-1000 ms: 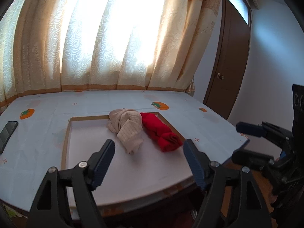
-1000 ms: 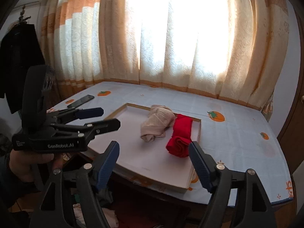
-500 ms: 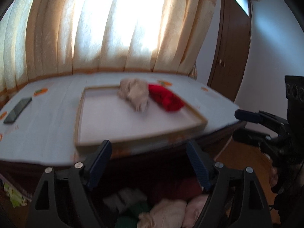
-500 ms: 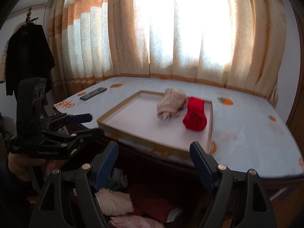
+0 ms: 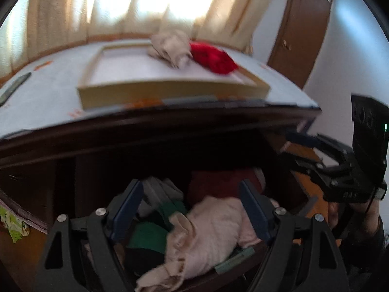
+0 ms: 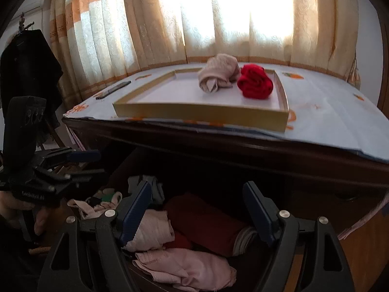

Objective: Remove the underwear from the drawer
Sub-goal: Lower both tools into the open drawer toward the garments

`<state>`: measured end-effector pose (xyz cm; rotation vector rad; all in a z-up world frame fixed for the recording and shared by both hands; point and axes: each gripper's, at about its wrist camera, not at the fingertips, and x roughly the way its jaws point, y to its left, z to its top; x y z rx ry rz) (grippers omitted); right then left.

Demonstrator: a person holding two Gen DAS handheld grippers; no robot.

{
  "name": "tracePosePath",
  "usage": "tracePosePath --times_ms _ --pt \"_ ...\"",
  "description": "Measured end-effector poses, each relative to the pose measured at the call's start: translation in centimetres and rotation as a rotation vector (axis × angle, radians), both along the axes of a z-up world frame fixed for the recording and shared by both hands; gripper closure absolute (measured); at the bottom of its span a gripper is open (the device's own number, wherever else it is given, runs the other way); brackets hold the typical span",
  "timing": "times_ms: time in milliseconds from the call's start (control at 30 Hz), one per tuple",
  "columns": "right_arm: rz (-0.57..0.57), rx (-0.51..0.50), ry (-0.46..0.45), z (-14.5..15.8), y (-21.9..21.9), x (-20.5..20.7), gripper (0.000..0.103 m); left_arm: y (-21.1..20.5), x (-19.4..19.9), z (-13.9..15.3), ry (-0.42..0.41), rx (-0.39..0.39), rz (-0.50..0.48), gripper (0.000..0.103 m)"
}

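Note:
The open drawer (image 6: 359,248) under the table holds several rolled garments. A pale pink piece (image 5: 214,228) lies at the front, with green (image 5: 148,236) and dark red (image 5: 218,185) pieces around it. My left gripper (image 5: 192,209) is open and empty just above the pink piece. My right gripper (image 6: 197,209) is open and empty over a pink roll (image 6: 155,233) and a dark red piece (image 6: 206,219). On the table, a shallow tray (image 6: 199,113) holds a beige garment (image 6: 218,73) and a red one (image 6: 255,84). The left view is blurred.
The dark wooden table edge (image 6: 243,146) overhangs the drawer. A phone (image 6: 113,90) lies on the tablecloth left of the tray. Curtains hang behind the table. A brown door (image 5: 299,31) stands at the right. A dark coat (image 6: 26,60) hangs at the left.
Both grippers have dropped from above the table to the level of the open drawer. The drawer's garments now fill the lower part of both views. Both stay open.

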<state>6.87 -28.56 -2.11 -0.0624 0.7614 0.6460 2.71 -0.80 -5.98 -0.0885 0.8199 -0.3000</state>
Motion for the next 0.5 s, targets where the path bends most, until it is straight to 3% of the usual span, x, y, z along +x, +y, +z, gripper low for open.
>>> tracePosePath --times_ms 500 --pt "-0.027 0.010 0.059 -2.4 -0.8 -0.1 0.023 -2.9 0.8 -4.4 0.185 0.044 -0.094 0.021"
